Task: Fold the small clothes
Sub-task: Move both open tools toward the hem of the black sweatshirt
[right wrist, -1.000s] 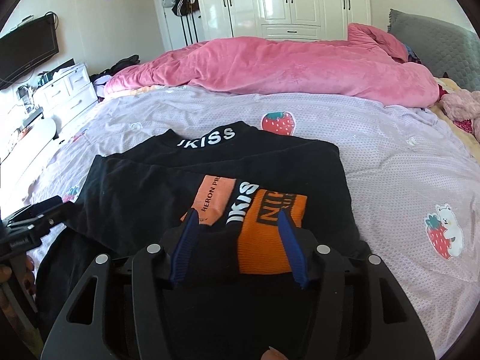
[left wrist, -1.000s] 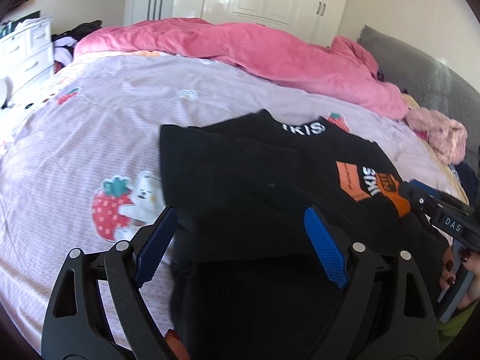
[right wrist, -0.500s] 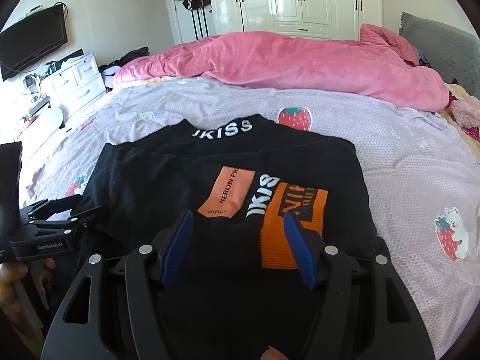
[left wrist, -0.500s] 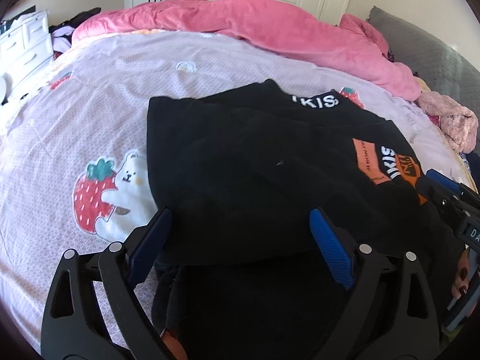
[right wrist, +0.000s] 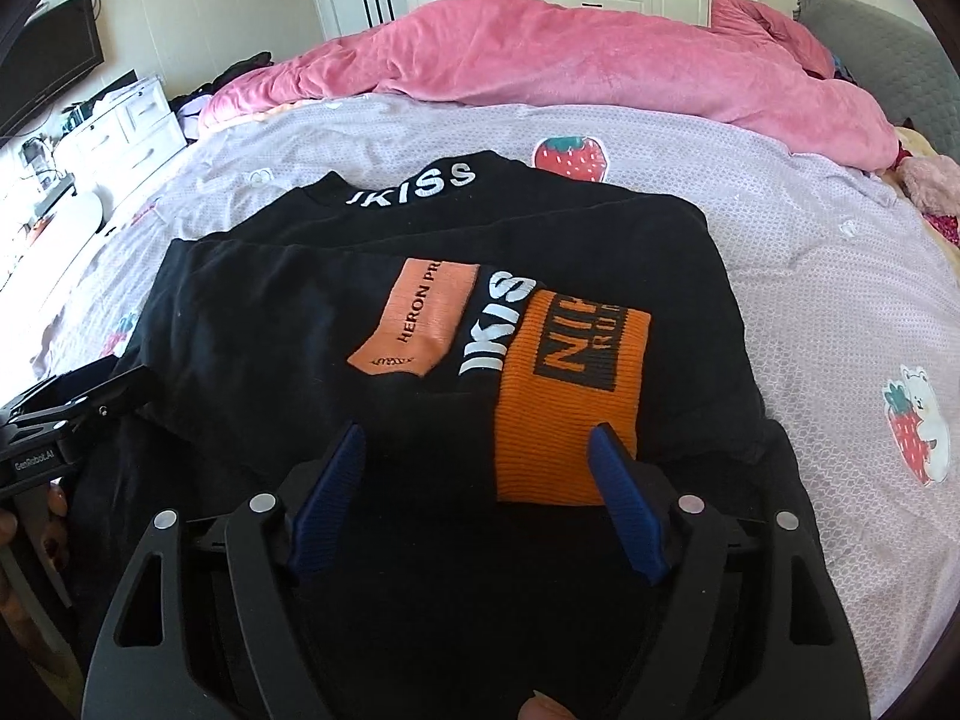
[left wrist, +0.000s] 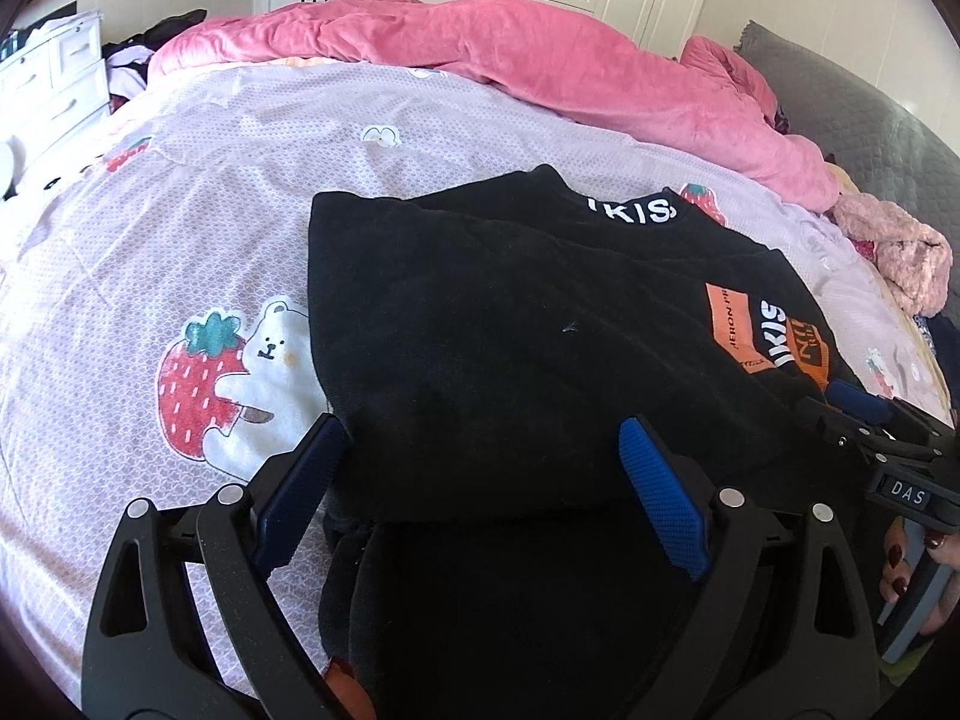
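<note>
in the left wrist view, the white drawers [left wrist: 54, 78] stand at the far left edge, then the lilac bedsheet [left wrist: 150, 252] with a strawberry-and-bear print [left wrist: 228, 378] that only this view shows up close. the left gripper [left wrist: 480, 462] hangs over the near left part of the black sweater [left wrist: 480, 330], its blue pads [left wrist: 657, 495] spread wide and pressing on nothing; the folded edge of the cloth lies between and below them. at the far right of this view the right gripper [left wrist: 870, 420] pokes in, with a hand [left wrist: 918, 564] on its handle.

the right wrist view shows what the left cannot: a dark tv [right wrist: 48, 60] on the wall at far left, the left gripper's side [right wrist: 66, 414] by the sweater's left edge, and the full orange cuff [right wrist: 564, 396] and orange label [right wrist: 420, 318] lying on top of the folded sweater. the right gripper [right wrist: 480, 462] has its jaws opening, released, the pads standing either side of the black cloth and the cuff's near corner without pinching. a pink duvet [right wrist: 600, 60] lies heaped across the far side of the bed in both views.
</note>
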The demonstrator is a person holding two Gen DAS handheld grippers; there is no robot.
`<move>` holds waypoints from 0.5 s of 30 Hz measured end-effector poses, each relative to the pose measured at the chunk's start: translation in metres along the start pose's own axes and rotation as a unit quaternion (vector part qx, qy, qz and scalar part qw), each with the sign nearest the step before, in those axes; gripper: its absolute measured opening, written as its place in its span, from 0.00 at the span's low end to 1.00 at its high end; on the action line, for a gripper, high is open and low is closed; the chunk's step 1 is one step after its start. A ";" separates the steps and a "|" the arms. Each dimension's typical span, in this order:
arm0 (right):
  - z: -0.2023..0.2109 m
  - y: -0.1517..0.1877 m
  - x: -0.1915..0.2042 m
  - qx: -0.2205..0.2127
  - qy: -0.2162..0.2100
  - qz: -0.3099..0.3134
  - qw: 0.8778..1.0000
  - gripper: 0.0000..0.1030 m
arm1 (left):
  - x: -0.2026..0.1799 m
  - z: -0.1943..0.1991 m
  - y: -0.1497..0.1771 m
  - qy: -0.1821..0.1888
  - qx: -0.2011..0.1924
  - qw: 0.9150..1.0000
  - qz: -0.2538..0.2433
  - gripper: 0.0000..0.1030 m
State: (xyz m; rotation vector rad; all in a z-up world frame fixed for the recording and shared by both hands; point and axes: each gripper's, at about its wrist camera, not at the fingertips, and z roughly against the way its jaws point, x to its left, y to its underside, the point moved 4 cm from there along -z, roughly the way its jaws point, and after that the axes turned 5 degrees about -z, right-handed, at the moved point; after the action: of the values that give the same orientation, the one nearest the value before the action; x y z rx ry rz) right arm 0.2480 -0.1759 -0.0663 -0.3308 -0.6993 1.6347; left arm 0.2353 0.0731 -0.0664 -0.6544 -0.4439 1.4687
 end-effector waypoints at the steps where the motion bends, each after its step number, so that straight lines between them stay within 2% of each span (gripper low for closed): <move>1: 0.001 0.000 0.000 -0.002 -0.002 -0.001 1.000 0.74 | 0.001 0.001 0.000 0.000 -0.001 1.000 0.002 0.85; 6: 0.007 -0.004 -0.001 -0.010 -0.011 -0.009 1.000 0.74 | 0.008 0.009 -0.002 0.001 -0.010 1.000 0.013 0.85; 9: 0.011 -0.005 0.000 -0.018 -0.014 -0.008 1.000 0.79 | 0.011 0.015 -0.004 0.000 -0.018 1.000 0.017 0.86; 14: 0.019 -0.006 0.005 -0.030 -0.020 -0.001 0.999 0.80 | 0.013 0.023 -0.006 -0.005 -0.029 0.999 0.015 0.90; 15: 0.020 -0.007 0.006 -0.031 -0.020 0.000 0.999 0.83 | 0.013 0.025 -0.007 -0.005 -0.030 0.999 0.014 0.91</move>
State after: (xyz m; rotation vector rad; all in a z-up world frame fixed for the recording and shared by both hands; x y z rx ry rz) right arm 0.2409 -0.1751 -0.0460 -0.3436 -0.7819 1.6262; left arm 0.2256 0.0894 -0.0451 -0.7030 -0.4899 1.4910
